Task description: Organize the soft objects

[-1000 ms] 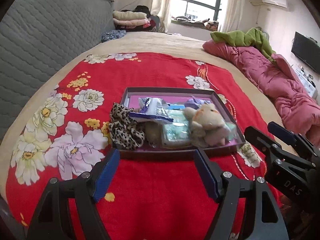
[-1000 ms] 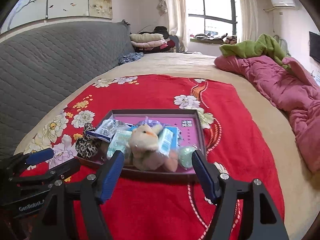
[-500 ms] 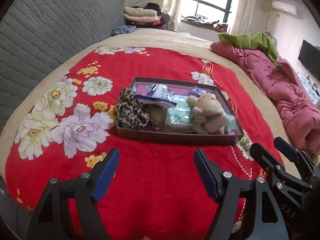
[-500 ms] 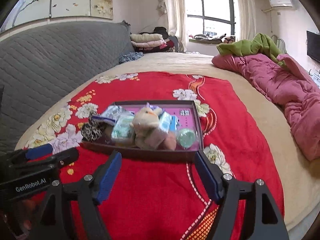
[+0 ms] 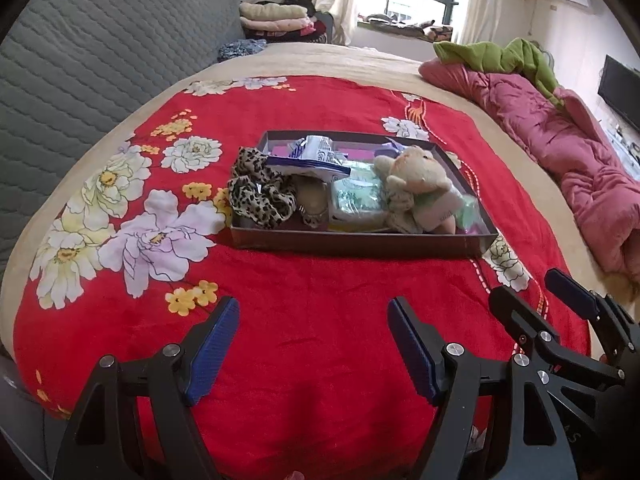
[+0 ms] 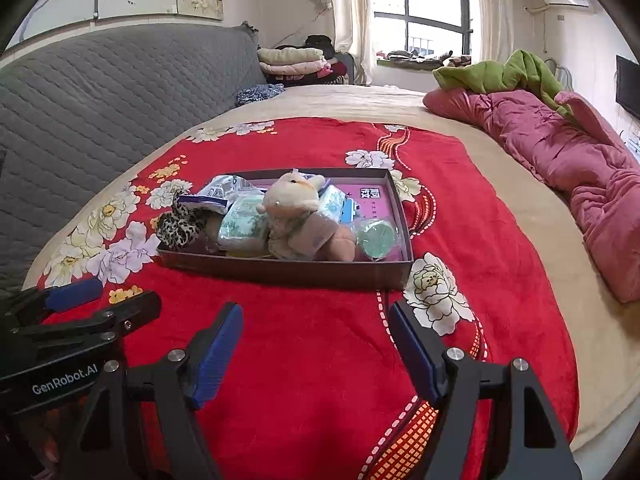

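Note:
A shallow dark box [image 5: 360, 242] [image 6: 288, 272] sits on the red floral blanket and holds soft things: a beige plush animal [image 5: 420, 184] [image 6: 294, 204], a leopard-print scrunchie [image 5: 256, 194] [image 6: 180, 224], tissue packs [image 5: 356, 200] [image 6: 242, 228] and a round green pack [image 6: 376, 238]. My left gripper [image 5: 314, 344] is open and empty, well short of the box. My right gripper [image 6: 316, 344] is open and empty too, beside the left gripper [image 6: 80, 304].
The red blanket [image 5: 320, 96] covers a beige bed. A grey quilted headboard [image 5: 80, 60] stands at left. A pink quilt [image 5: 560, 140] with a green cloth [image 5: 500, 56] lies at right. Folded clothes [image 5: 276, 16] are stacked at the back.
Both grippers have pulled back from the box, which now sits farther away in both views. Both stay open and empty.

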The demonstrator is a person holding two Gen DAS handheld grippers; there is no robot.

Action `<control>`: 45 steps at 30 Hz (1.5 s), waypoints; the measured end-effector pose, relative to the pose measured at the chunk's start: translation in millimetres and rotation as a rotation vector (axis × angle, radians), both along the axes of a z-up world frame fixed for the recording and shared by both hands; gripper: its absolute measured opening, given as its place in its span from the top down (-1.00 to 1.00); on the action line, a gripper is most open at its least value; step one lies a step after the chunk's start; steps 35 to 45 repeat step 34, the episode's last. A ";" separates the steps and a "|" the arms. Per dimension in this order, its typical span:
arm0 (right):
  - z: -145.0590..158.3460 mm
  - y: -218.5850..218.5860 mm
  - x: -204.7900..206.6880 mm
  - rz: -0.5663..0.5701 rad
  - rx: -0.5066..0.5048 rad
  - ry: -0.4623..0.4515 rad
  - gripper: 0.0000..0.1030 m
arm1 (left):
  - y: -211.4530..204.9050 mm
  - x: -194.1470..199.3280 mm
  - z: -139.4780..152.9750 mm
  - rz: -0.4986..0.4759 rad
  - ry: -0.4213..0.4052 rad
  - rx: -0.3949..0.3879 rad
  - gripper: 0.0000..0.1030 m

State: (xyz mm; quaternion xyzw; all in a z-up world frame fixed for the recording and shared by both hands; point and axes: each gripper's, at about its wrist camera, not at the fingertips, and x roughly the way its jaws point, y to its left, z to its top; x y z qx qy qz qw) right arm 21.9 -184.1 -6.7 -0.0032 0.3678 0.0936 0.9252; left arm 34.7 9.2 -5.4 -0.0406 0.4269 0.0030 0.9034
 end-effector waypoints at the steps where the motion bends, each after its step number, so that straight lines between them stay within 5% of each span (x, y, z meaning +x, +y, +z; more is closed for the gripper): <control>1: -0.6 0.4 0.1 -0.001 -0.001 0.002 -0.44 | -0.8 0.3 -0.6 -0.001 0.003 -0.001 -0.51; 26: -7.6 -4.7 2.7 -0.022 -0.011 0.020 -0.44 | -3.6 3.4 -16.5 -0.012 0.055 -0.021 -0.51; 31: -12.9 -7.1 5.3 -0.013 -0.002 0.014 -0.44 | -0.9 12.5 -19.7 -0.084 0.012 -0.076 -0.50; 45: -23.9 -11.5 11.3 -0.021 -0.010 0.029 -0.44 | 6.9 22.1 -25.7 -0.065 -0.015 -0.056 -0.51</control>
